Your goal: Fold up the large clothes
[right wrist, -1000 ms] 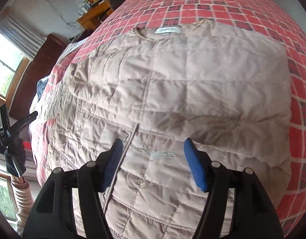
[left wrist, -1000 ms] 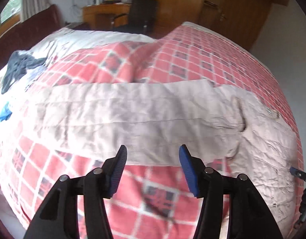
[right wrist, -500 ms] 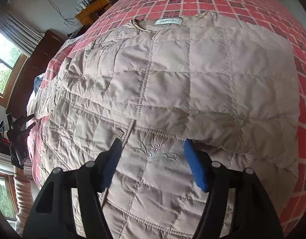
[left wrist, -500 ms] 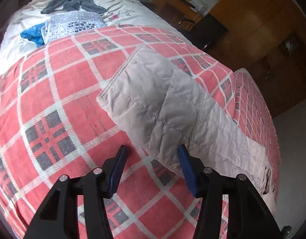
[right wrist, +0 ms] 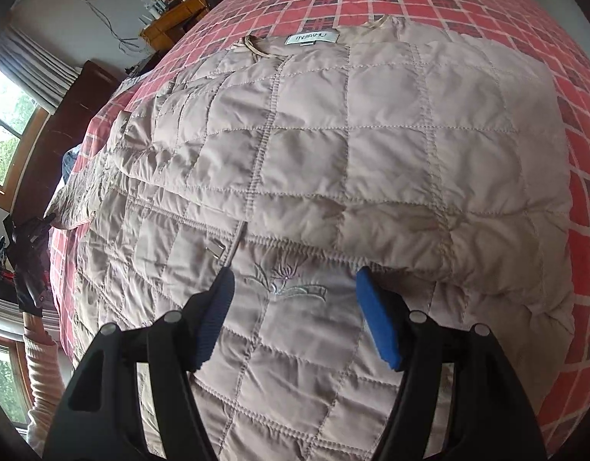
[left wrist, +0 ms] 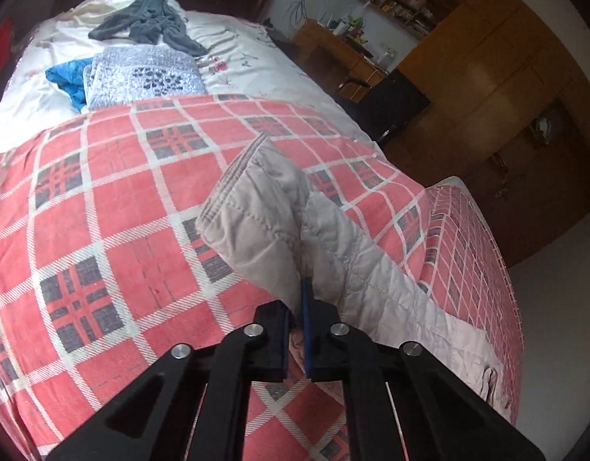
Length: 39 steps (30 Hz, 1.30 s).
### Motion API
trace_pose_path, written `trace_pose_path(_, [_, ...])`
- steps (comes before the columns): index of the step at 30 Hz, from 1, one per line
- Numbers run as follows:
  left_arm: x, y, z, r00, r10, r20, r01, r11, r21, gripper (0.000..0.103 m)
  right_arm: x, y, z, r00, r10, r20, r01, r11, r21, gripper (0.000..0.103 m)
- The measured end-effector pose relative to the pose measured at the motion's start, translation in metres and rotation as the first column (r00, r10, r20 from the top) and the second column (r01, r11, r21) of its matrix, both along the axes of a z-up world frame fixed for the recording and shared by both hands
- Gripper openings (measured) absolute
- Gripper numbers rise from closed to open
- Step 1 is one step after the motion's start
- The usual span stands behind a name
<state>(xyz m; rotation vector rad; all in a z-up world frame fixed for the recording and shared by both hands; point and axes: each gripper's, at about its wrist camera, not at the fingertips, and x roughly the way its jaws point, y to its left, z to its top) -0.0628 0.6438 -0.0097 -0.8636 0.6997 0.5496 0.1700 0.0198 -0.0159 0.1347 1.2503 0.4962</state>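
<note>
my left gripper (left wrist: 296, 322) pinches the sleeve (left wrist: 264, 223) of the quilted jacket (right wrist: 333, 146) spread on the plaid bedspread (left wrist: 103, 199); my right gripper (right wrist: 295, 315) hovers wide, empty. i should lift evenly, carrying the sleeve across.

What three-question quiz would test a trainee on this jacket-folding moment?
1. True or false: the left gripper is shut on the sleeve.
2. What is the right gripper doing? A) hanging open over the jacket B) clamping the collar C) gripping the bedspread
3. What lies between the right gripper's fingertips?

Key: 1 true. 2 A. 3 An embroidered flower on the jacket.
</note>
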Motion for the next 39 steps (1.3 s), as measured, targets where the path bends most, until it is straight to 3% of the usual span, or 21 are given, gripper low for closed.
trace_pose_path(8, [0.027,-0.064,0.062,0.986,-0.156,0.062,0.142,0.971,0.192,0.004,-0.019,-0.011,0.014,0.998,-0.004,0.063,0.007,0.999,-0.053,0.067])
trace_pose_path(14, [0.065,-0.132,0.092,0.937,-0.335,0.101,0.302,0.920,0.250,0.004,-0.025,-0.023,0.016,0.997,-0.032,0.068,0.036,0.998,-0.060,0.067])
trace_pose_path(18, [0.091,-0.189,0.101,0.879,-0.466,0.102,0.424,0.861,0.280,0.004,-0.028,-0.030,0.017,0.996,-0.056,0.067,0.060,0.997,-0.055,0.067])
trace_pose_path(22, [0.117,-0.249,0.105,0.803,-0.589,0.093,0.540,0.784,0.306,0.004,-0.029,-0.034,0.018,0.995,-0.070,0.069,0.074,0.996,-0.055,0.067])
trace_pose_path(28, [0.149,-0.329,0.098,0.702,-0.710,0.059,0.657,0.678,0.330,0.004,-0.029,-0.037,0.018,0.994,-0.082,0.071,0.087,0.994,-0.062,0.067])
trace_pose_path(33, [0.172,-0.394,0.072,0.619,-0.785,-0.019,0.745,0.579,0.331,0.004,-0.026,-0.038,0.018,0.993,-0.096,0.070,0.101,0.993,-0.068,0.067])
trace_pose_path(39, [0.192,-0.430,0.021,0.539,-0.835,-0.107,0.832,0.509,0.222,0.005,-0.025,-0.042,0.019,0.991,-0.113,0.066,0.118,0.990,-0.074,0.067])
